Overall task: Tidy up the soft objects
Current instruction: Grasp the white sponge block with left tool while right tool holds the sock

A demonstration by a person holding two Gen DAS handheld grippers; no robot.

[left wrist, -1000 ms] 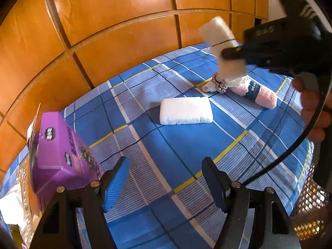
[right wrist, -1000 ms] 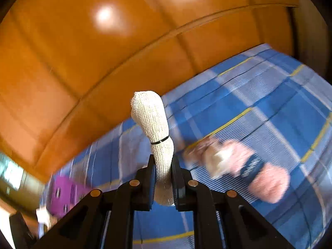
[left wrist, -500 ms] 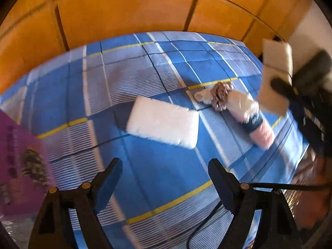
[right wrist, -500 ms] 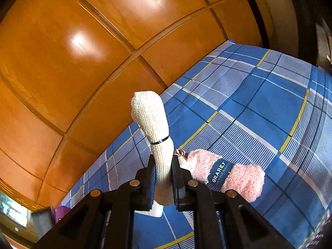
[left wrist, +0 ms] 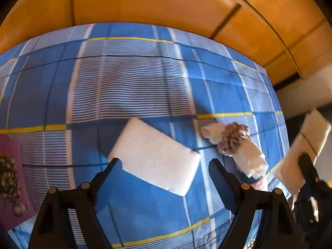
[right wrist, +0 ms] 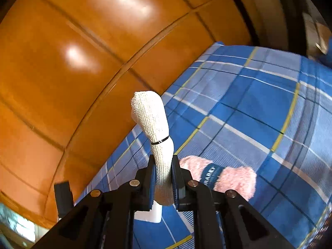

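My right gripper (right wrist: 163,178) is shut on a white mesh cloth roll (right wrist: 154,122) bound by a black band, held upright above the bed; it also shows at the right edge of the left wrist view (left wrist: 303,151). A white foam block (left wrist: 155,155) lies on the blue plaid bedspread (left wrist: 128,87), just ahead of my open, empty left gripper (left wrist: 164,166). A pink fluffy roll with a blue label (right wrist: 215,174) lies right of the block, with a brownish scrunchie (left wrist: 232,139) on its white end.
A purple box (left wrist: 10,178) sits at the left edge of the bed. Orange wooden wall panels (left wrist: 145,2) rise behind the bed. The bed's right edge (left wrist: 282,112) drops off by a white wall.
My left gripper has come closer to the white foam block, which now sits between its fingers' line of sight. My right gripper has swung right with the mesh roll still held.
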